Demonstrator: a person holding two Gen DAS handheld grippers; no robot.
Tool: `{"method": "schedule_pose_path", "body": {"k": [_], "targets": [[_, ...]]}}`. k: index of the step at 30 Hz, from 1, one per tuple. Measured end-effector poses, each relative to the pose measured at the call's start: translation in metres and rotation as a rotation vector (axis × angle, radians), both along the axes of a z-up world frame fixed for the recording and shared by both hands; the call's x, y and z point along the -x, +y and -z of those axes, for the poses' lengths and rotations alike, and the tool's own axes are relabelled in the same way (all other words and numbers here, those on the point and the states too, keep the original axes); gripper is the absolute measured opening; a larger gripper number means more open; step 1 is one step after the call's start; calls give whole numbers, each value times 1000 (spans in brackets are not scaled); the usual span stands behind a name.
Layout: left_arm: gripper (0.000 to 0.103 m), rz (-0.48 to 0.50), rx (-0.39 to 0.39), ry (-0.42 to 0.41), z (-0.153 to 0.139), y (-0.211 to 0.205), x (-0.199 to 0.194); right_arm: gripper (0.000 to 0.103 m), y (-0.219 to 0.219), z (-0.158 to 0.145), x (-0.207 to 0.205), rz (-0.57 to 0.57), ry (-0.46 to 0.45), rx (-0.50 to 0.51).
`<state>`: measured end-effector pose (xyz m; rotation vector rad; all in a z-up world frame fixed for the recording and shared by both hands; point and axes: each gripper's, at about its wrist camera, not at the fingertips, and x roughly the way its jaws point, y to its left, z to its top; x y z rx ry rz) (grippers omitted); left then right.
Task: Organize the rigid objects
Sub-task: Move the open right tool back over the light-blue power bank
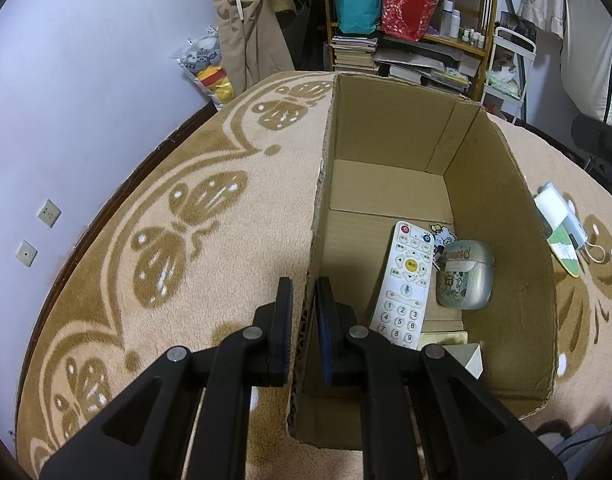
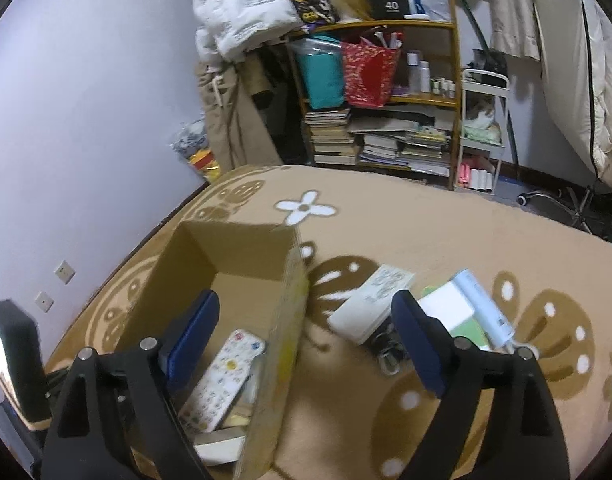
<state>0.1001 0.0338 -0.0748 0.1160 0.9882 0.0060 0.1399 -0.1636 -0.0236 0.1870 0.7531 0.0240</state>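
Note:
An open cardboard box [image 1: 386, 132] stands on the patterned carpet. In it lie a white remote [image 1: 406, 284], a grey-green stickered case [image 1: 464, 274] and a small white block [image 1: 472, 358]. My left gripper [image 1: 303, 284] is shut on the box's left wall, one finger inside and one outside. In the right wrist view my right gripper [image 2: 306, 296] stands wide open above the right wall of the box [image 2: 241, 252], with nothing held. The remote [image 2: 221, 376] shows below its left finger. A white packet [image 2: 370, 304], keys [image 2: 386, 352] and a white power bank [image 2: 450, 312] lie on the carpet to the right.
A light-blue device [image 2: 486, 308] and a green card [image 1: 562, 248] lie beside the power bank. A cluttered shelf [image 2: 386, 100] with books and bags stands behind the carpet, a white cart [image 2: 482, 128] to its right. The lilac wall [image 1: 85, 80] runs along the left.

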Motion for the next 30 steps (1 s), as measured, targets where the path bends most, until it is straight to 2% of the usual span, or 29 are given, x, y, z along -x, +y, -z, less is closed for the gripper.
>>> {"method": "schedule_pose_path", "body": {"k": [12,15,19,23,30], "targets": [[12,3,-27,9,5,-2,-3,93,-63,9,-37,86,75,67],[12,2,-34,8,5,-3,-4,93,-87,21,-42,114,104,18],[12,0,-34,6,6,-3,-3,93,-110,34,-45,148,119,20],[11,1,-43,4,7,-3,-3,93,-135,43,-45,203,105,-37],[11,-1,-54,5,9,-5,-4,93,-164,62,-45,277,127,-39]]}}
